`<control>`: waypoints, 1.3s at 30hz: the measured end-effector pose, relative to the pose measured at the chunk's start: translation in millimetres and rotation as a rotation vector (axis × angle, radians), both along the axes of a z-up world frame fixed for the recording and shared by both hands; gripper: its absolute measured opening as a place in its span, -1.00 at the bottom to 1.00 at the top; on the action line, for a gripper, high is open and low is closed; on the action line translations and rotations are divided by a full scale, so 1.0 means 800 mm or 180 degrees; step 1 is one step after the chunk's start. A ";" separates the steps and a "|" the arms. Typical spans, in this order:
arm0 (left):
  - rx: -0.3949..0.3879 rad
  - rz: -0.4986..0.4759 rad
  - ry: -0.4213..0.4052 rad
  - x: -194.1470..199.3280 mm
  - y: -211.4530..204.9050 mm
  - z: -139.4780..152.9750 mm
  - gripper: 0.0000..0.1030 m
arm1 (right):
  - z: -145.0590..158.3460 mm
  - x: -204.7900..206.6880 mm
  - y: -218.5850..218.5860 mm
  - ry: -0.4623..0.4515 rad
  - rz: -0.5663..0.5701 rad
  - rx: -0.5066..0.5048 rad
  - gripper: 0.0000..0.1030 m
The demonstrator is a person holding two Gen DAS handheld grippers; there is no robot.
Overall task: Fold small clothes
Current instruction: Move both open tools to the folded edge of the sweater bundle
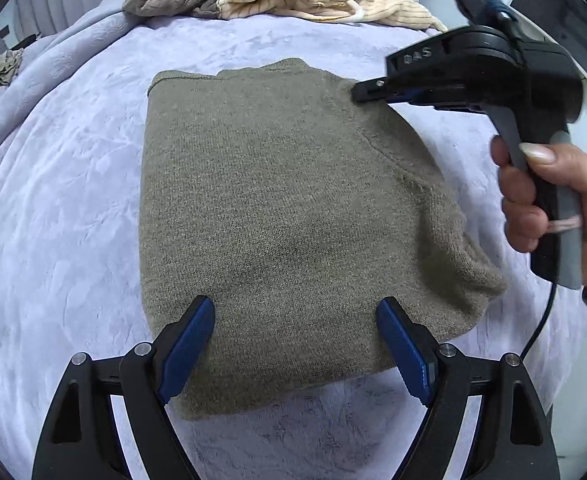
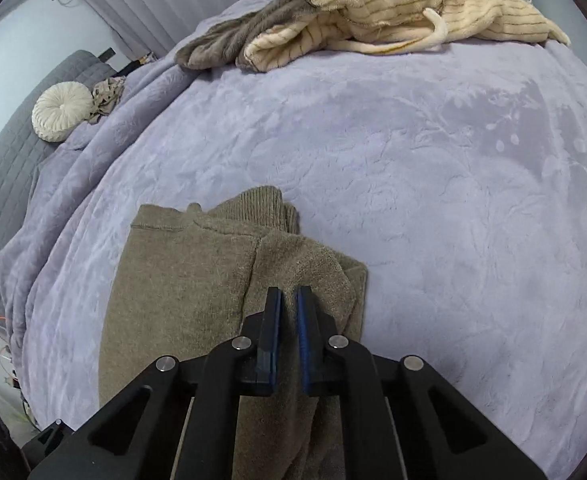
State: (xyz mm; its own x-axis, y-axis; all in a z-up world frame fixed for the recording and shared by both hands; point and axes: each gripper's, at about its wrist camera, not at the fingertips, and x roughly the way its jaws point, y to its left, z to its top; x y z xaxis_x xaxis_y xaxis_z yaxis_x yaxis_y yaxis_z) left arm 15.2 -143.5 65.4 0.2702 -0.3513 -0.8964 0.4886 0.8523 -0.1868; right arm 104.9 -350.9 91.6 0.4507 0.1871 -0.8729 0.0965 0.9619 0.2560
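An olive-brown knit sweater (image 1: 277, 208) lies partly folded on the lavender blanket (image 1: 61, 240). My left gripper (image 1: 295, 324) is open and empty, its blue pads spread over the sweater's near edge. My right gripper (image 1: 363, 94) is at the sweater's far right corner, by the shoulder. In the right wrist view my right gripper (image 2: 288, 300) is shut on a fold of the sweater (image 2: 181, 276), with the cloth pinched between the pads. The collar shows at the sweater's far end.
A pile of cream striped and grey-brown plush clothes (image 2: 373, 12) lies at the far edge of the bed. A round white cushion (image 2: 61, 112) and a small crumpled cloth (image 2: 107, 94) sit at the left on a grey quilt.
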 end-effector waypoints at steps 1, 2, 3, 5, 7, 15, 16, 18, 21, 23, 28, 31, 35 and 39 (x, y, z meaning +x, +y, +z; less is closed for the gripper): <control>-0.0067 0.0012 0.0013 0.002 0.004 0.003 0.64 | 0.005 -0.007 -0.001 -0.0003 -0.0001 -0.0015 -0.74; -0.0131 0.0032 0.0038 0.002 0.008 0.007 0.64 | 0.014 -0.017 -0.002 -0.0039 -0.0003 0.0030 -0.74; -0.0203 0.0042 0.0065 0.002 0.014 0.011 0.64 | 0.027 -0.034 0.000 -0.0102 0.0016 0.0101 -0.74; -0.0313 0.0068 0.0053 0.001 0.026 0.020 0.64 | 0.055 -0.075 0.011 -0.0320 0.0155 0.0219 -0.60; -0.0389 0.0107 0.0015 -0.001 0.042 0.030 0.64 | 0.074 -0.121 0.035 -0.0461 0.0380 0.0199 0.06; -0.0138 0.0383 0.0104 0.017 0.056 -0.012 0.64 | 0.033 -0.192 0.095 -0.0287 0.0654 -0.0426 -0.78; -0.0204 0.0404 0.0231 0.021 0.063 -0.022 0.64 | 0.017 -0.190 0.089 -0.0170 0.0602 -0.0475 -0.78; -0.0387 0.0497 0.0467 0.024 0.081 -0.036 0.64 | -0.004 -0.195 0.058 -0.0109 0.0367 -0.0340 -0.79; -0.0429 0.0530 0.0524 0.020 0.093 -0.041 0.64 | -0.017 -0.210 0.020 -0.0097 0.0145 0.0129 -0.26; -0.0378 0.0533 0.0432 0.016 0.092 -0.027 0.64 | -0.013 -0.220 0.012 -0.0071 -0.0021 0.0042 0.16; -0.0490 0.0401 0.0179 0.011 0.072 0.013 0.64 | 0.050 -0.250 0.029 -0.0690 -0.0070 0.0183 0.16; -0.0274 0.0343 0.0134 0.017 0.053 0.007 0.64 | 0.060 -0.237 0.066 -0.0815 0.0377 0.0512 0.16; -0.0045 0.0398 0.0186 0.027 0.047 -0.013 0.64 | 0.014 -0.206 0.069 -0.0435 0.0375 0.0528 0.15; -0.0158 0.0404 0.0360 0.031 0.062 -0.027 0.64 | -0.023 -0.205 0.027 -0.0256 0.0142 0.0726 -0.12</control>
State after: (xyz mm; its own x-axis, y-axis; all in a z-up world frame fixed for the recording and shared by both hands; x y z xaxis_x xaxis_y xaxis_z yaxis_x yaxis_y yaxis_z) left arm 40.3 -93.7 43.8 0.2135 -0.3653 -0.9061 0.3510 0.8942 -0.2779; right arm -59.4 -329.4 73.4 0.5040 0.3964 -0.7674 0.0258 0.8811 0.4721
